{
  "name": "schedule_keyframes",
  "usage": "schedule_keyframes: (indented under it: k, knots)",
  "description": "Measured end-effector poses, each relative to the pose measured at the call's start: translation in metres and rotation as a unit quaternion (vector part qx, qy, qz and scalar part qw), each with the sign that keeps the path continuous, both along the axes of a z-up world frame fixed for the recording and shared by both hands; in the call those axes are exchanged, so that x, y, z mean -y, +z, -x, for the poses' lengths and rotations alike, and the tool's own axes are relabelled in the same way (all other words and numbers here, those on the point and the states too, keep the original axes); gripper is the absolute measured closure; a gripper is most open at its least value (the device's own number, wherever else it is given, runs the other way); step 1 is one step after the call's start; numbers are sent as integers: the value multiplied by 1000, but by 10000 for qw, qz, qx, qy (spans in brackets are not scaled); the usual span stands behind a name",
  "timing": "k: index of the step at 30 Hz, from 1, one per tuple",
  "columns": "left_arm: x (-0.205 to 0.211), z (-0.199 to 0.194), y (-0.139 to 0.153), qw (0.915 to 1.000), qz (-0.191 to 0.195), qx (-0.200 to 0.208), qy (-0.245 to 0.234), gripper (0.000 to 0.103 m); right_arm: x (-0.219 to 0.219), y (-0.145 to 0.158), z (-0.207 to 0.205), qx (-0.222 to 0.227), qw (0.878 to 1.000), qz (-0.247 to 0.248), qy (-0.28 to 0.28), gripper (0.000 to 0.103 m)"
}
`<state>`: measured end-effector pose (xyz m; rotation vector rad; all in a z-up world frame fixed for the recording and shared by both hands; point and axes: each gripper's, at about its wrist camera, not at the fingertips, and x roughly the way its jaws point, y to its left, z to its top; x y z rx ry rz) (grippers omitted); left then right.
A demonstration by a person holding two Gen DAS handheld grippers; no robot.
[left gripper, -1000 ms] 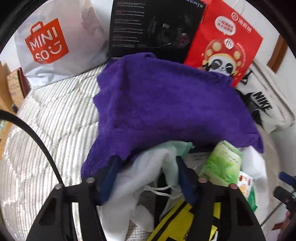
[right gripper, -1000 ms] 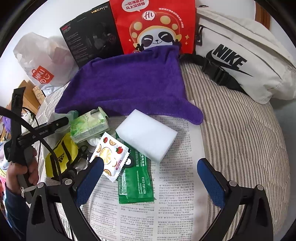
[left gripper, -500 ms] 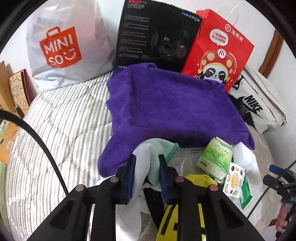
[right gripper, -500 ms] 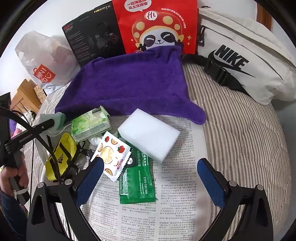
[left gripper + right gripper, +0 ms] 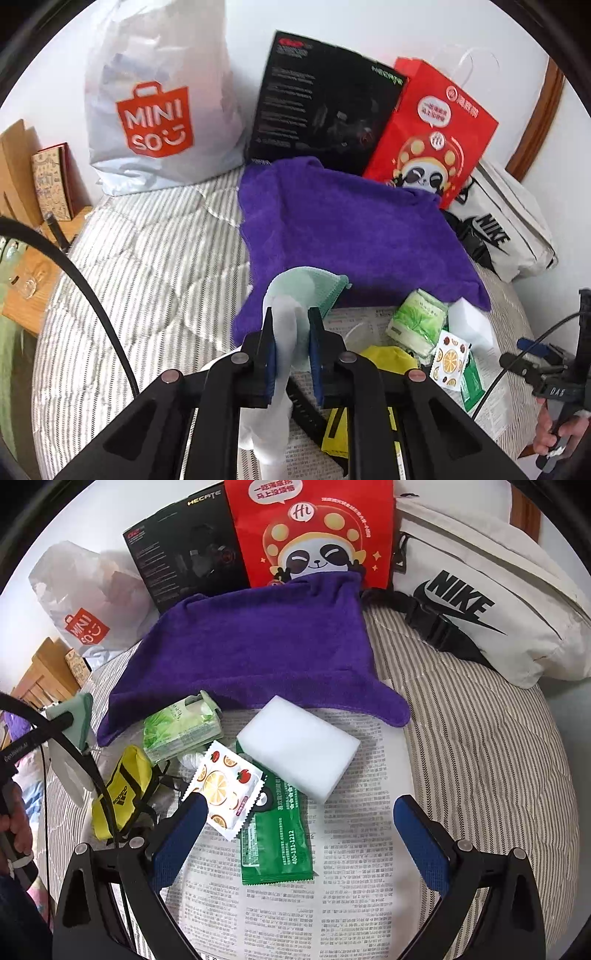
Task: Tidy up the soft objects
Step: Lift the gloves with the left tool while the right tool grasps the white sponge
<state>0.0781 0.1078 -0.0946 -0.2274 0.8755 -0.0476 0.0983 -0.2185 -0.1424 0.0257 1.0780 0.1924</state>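
From my right wrist view, the sponge lies on the newspaper, its far edge touching the towel. The tissue pack lies left of it, the wipes packet nearer; bags stand behind.

Left tool closing on cloth; right tool spread wide.

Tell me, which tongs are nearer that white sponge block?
Right. The right tongs hang open just before the white sponge block; the left tongs, closing on a pale cloth, sit farther off.

Both wrists look down — perhaps closely — sharing purple towel
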Motion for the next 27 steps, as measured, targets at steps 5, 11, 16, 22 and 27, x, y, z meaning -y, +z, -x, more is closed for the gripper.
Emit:
schedule_keyframes:
  k: [5, 11, 16, 22, 27]
  knots:
    - [1, 4, 15, 9999, 15, 129, -67, 88, -1, 0, 1, 18, 10000, 64, 36, 3]
    - [10, 8, 17, 9998, -20, 90, -182, 88, 0, -10, -9, -22, 10000, 45, 47, 3]
    - [18, 7, 4, 9996, 96, -67, -266, 88, -1, -23, -26, 67, 9993, 378, 30, 3]
    - [22, 3, -6, 9991, 212, -156, -329, 88, -2, -34, -46, 81, 9986, 487, 191, 3]
    - [23, -2, -12, 9988, 271, -218, -347, 88, -12, -41, -58, 151, 9972, 524, 506, 3]
